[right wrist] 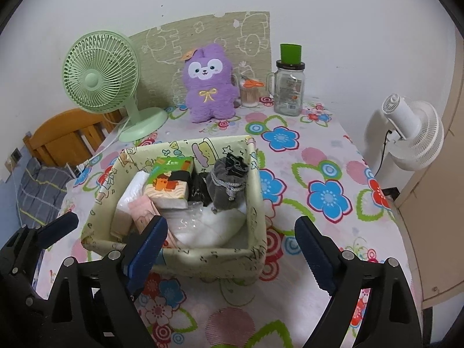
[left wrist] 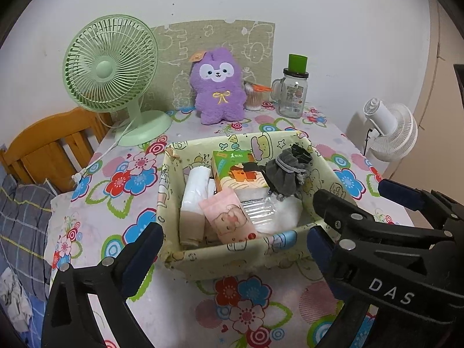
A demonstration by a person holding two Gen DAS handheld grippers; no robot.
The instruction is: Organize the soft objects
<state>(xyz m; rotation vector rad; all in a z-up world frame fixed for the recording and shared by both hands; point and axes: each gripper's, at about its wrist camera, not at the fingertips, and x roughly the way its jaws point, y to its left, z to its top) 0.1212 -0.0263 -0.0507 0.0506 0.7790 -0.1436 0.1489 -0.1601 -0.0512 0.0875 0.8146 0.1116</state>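
Bin (left wrist: 232, 256) looks mostly packed w/ soft stuff: tissue pack (left wrist: 237, 171), grey pouch (left wrist: 285, 171). Purple plush (left wrist: 217, 87) at 12 o'clock remains outside, prob. next. My left gripper (left wrist: 235, 240) and right gripper (right wrist: 232, 232) both gape wide, nothing held.

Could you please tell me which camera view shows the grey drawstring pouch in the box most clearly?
The right wrist view: the grey drawstring pouch stands nearly whole against the fabric box's right wall, cord visible. The left wrist view also shows it, but farther off and more foreshortened.
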